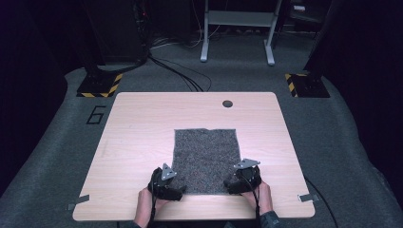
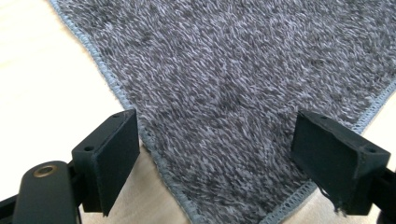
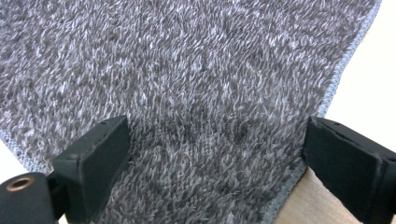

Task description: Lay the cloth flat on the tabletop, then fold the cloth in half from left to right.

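1. Grey cloth [image 1: 206,160] lies flat on the wooden table [image 1: 138,133], centre to lower centre of the high view, roughly rectangular w/ a stitched edge all round. Its near edge sits close to the table's front edge.
2. Your left gripper [image 1: 177,191] is at the cloth's lower-left corner in the high view, lower centre-left of frame. Your hand comes in from the bottom edge.
3. Left gripper view: the cloth corner [image 2: 233,140] points down toward the bottom centre of frame, between the two black jaws. Jaws stand wide apart, one lower left, one lower right; pads aren't pressing on the fabric. Nothing gripped.
4. Your right gripper [image 1: 229,184] is at the cloth's lower-right corner in the high view, lower centre-right of frame.
5. Right gripper view: cloth [image 3: 187,102] covers most of the frame, its stitched edge running down the right side to a corner near bottom centre-right. Jaws spread wide, one lower left over the fabric, one lower right over bare table. No grip on the cloth.
6. Both grippers are well apart from each other, one per near corner, w/ the cloth's near edge between them.
7. Table also has a round dark hole [image 1: 227,103] in the upper centre, beyond the cloth's far edge.
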{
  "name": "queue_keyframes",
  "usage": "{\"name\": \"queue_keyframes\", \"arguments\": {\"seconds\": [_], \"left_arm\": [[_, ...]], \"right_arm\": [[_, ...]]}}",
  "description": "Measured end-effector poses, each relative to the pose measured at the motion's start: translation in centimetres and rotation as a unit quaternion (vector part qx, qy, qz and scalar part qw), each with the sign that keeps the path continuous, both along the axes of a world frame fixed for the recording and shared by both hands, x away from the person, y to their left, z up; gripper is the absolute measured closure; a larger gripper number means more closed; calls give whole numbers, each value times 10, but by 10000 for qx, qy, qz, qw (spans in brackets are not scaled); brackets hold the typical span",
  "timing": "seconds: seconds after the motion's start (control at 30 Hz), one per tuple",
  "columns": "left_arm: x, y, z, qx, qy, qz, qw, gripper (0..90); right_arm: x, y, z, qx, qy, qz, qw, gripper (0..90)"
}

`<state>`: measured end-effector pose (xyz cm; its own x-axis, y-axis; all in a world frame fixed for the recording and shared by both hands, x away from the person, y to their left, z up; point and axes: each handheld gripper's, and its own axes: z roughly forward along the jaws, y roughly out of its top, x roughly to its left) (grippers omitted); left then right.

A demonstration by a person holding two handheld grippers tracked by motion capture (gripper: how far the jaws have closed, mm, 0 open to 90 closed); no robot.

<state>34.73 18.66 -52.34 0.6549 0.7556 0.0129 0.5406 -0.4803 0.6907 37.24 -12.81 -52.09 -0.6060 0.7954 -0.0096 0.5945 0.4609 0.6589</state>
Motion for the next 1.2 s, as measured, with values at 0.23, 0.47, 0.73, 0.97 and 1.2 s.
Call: {"name": "queue_keyframes", "arguments": {"seconds": [0.23,0.47,0.73,0.97,1.2], "left_arm": [[7,19,18,-302,-140,204,9992,110],[34,30,35,-452,-189,520,9974,96],[67,32,35,-414,-78,631,9971,85],[96,29,33,-583,133,758,9953,76],[115,28,29,-644,251,890,9936,76]], "right_arm": [[-4,1,6,93,-88,-28,9999,73],[-12,18,21,232,-185,106,9995,73],[-22,40,28,258,-247,346,9988,73],[-26,71,32,281,-323,765,9962,77],[-30,101,33,382,-326,1044,9933,81]]}}
